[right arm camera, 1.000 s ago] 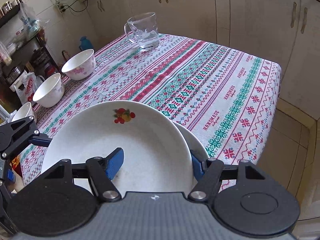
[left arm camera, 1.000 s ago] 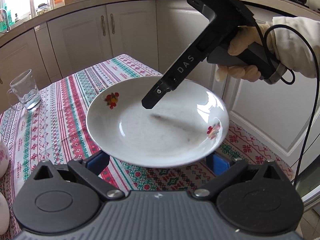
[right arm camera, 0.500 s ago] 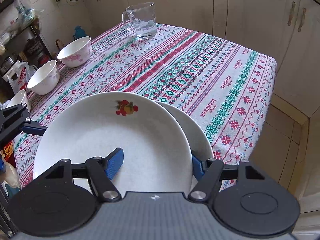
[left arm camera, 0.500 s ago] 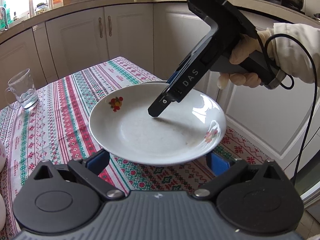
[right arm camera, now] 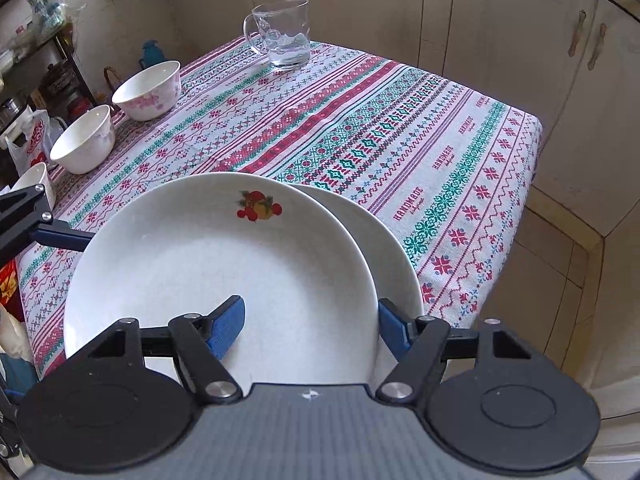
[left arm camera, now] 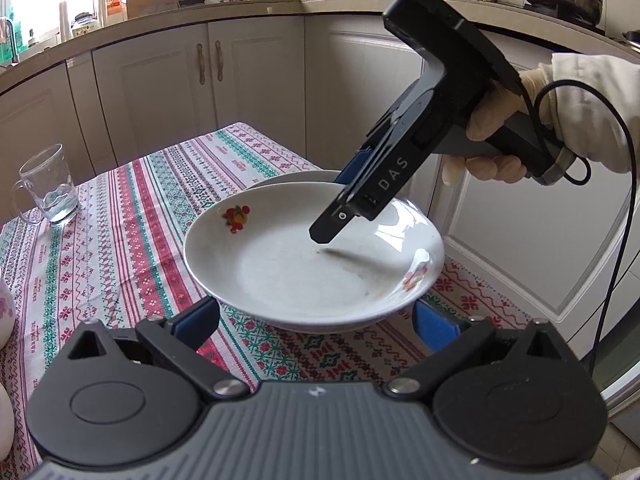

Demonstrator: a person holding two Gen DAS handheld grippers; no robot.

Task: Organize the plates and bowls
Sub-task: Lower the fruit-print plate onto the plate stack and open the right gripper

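Note:
A white plate with fruit prints [left arm camera: 288, 276] [right arm camera: 200, 264] lies on a second white plate [right arm camera: 384, 248] [left arm camera: 288, 178] at the table corner, shifted a little off its centre. My right gripper [right arm camera: 310, 328] [left arm camera: 336, 204] straddles the top plate's rim: one pad hangs over the inside, the other sits just outside the rim. Its jaws are opening and the pads look just clear of the plate. My left gripper [left arm camera: 314, 324] stands open and empty at the plate's opposite edge, one finger [right arm camera: 60, 236] beside the rim.
A glass mug [right arm camera: 286, 36] [left arm camera: 48, 188] stands at the far end of the patterned tablecloth [right arm camera: 360, 128]. Three white bowls [right arm camera: 148, 90] [right arm camera: 84, 144] [right arm camera: 34, 184] line one side. A gloved hand [left arm camera: 492, 140] holds the right gripper. Cabinets surround the table closely.
The fruit-print plate, held above the table a second ago, has sunk onto the lower plate. The right gripper's finger now stands slightly off the plate's surface. The left gripper stayed put.

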